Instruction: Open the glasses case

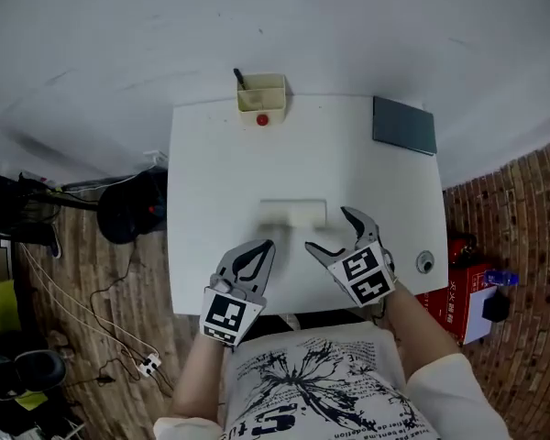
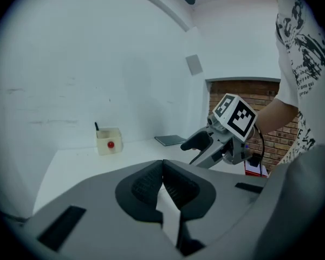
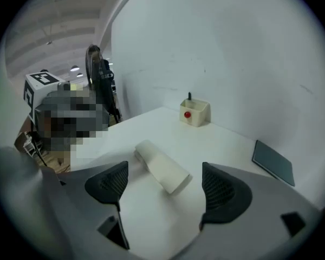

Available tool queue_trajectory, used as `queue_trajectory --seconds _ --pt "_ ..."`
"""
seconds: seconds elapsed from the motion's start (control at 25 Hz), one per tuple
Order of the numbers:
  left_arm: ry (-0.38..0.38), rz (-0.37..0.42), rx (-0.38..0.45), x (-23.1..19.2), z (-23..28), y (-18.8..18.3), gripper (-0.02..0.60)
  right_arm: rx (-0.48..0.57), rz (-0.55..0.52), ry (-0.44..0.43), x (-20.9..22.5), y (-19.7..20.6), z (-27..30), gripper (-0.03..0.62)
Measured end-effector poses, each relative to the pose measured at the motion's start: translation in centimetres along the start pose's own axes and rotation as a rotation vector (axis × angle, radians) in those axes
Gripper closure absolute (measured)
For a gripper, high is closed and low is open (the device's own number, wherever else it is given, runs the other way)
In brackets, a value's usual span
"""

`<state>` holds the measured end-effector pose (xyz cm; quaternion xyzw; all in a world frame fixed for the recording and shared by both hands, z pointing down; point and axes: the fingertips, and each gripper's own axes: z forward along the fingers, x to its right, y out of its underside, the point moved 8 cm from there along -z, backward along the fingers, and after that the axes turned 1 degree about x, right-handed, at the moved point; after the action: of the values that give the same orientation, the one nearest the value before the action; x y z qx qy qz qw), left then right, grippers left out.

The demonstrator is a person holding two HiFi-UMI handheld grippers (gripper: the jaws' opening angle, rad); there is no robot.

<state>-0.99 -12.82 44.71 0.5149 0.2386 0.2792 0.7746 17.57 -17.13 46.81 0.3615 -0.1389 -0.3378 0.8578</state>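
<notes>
Left gripper (image 1: pixel 268 246) jaws together and empty, right gripper (image 1: pixel 328 228) jaws wide apart, pale glasses case (image 1: pixel 293 214) faint against white table (image 1: pixel 211 154).

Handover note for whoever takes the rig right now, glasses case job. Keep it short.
Left gripper: jaws shut, empty, over the near part of the white table.
Right gripper: jaws wide open, empty, aimed at the case, not touching it.
Cream oblong glasses case: lying closed mid-table, just ahead of both grippers.
Done: nothing yet; case not gripped, not opened.
Left to do: likely steady the case with one gripper and open it with the other.
</notes>
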Motion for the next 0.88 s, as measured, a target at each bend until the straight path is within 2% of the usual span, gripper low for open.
queue_trajectory --seconds 0.16,0.44,0.64,0.88 --pt "-0.043 -0.037 -0.085 -1.2 3.4 3.3 0.568 -0.071 -0.082 -0.058 2.0 1.0 3.7 0.182" --pt "-0.141 -0.117 -0.215 -2.6 6.8 7.9 0.568 -0.161 -0.219 -0.158 2.8 2.3 7.8 0.231" --pt "-0.182 -0.142 -0.261 -3.3 8.2 9.3 0.568 -0.179 -0.301 -0.169 3.0 2.5 9.2 0.241" --pt "-0.202 -0.136 -0.293 -3.6 9.1 9.3 0.568 -0.182 -0.367 -0.165 3.0 2.7 9.7 0.26"
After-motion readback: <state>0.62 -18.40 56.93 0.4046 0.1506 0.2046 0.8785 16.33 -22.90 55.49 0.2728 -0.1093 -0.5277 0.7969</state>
